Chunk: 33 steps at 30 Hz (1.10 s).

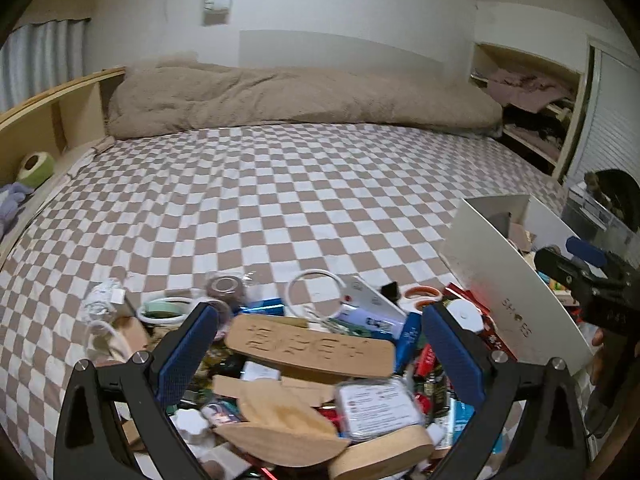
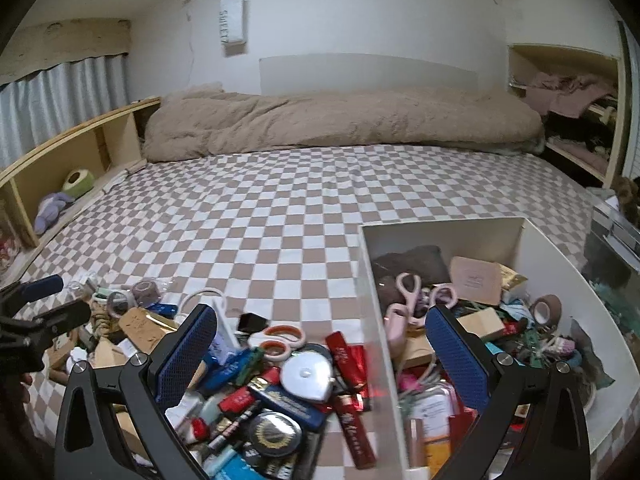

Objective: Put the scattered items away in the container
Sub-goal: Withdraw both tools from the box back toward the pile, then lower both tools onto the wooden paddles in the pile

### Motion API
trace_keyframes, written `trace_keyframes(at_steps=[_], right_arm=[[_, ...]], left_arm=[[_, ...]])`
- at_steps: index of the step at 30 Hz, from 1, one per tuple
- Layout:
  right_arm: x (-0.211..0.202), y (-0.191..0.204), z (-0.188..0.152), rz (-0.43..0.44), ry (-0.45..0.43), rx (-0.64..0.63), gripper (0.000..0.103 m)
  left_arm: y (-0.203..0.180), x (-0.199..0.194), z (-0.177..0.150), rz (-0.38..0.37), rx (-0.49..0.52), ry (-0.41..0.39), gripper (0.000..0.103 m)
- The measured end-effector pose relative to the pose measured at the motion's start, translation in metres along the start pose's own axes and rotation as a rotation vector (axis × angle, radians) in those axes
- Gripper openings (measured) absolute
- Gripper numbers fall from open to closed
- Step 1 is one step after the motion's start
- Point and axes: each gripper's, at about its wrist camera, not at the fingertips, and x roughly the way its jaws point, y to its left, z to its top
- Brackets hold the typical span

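A heap of small scattered items lies on the checked bed sheet (image 1: 280,200). My left gripper (image 1: 322,316) hangs open just above it, over a carved wooden plaque (image 1: 312,350) and a clear plastic case (image 1: 376,404). The white box (image 2: 448,228) stands to the right of the heap and holds pink scissors (image 2: 408,292), a brown tape roll (image 2: 546,308) and several other things. My right gripper (image 2: 322,316) is open and empty, its fingers spread to either side of the box's left wall. Orange-handled scissors (image 2: 280,340) and a white round case (image 2: 306,376) lie below it.
A beige duvet (image 2: 340,124) is bunched along the far wall. A wooden shelf (image 2: 80,148) with plush toys runs along the left side. An open closet (image 2: 576,120) is at the right. Bare checked sheet stretches beyond the heap.
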Motion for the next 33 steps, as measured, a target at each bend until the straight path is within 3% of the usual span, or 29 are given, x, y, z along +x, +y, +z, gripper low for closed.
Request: trace_keyframes(at_steps=[6, 12, 19, 27, 33], right_arm=[[0.003, 0.014, -0.001, 0.028, -0.016, -0.001, 0.103], [0.007, 0.022, -0.004, 0.047, -0.022, -0.016, 0.103], [0.010, 0.025, -0.010, 0.056, -0.062, 0.005, 0.103], [0.021, 0.030, -0.033, 0.069, -0.040, 0.048, 0.103], [0.022, 0.047, -0.064, 0.087, 0.001, 0.005, 0.103]], left_arm=[[0.021, -0.005, -0.002, 0.007, -0.037, -0.018, 0.103], [0.032, -0.006, -0.007, -0.032, -0.066, -0.020, 0.103], [0.038, -0.004, -0.017, 0.007, -0.080, -0.015, 0.103], [0.039, 0.003, -0.038, 0.107, -0.042, -0.009, 0.103], [0.046, 0.005, -0.057, 0.084, -0.095, 0.018, 0.103]])
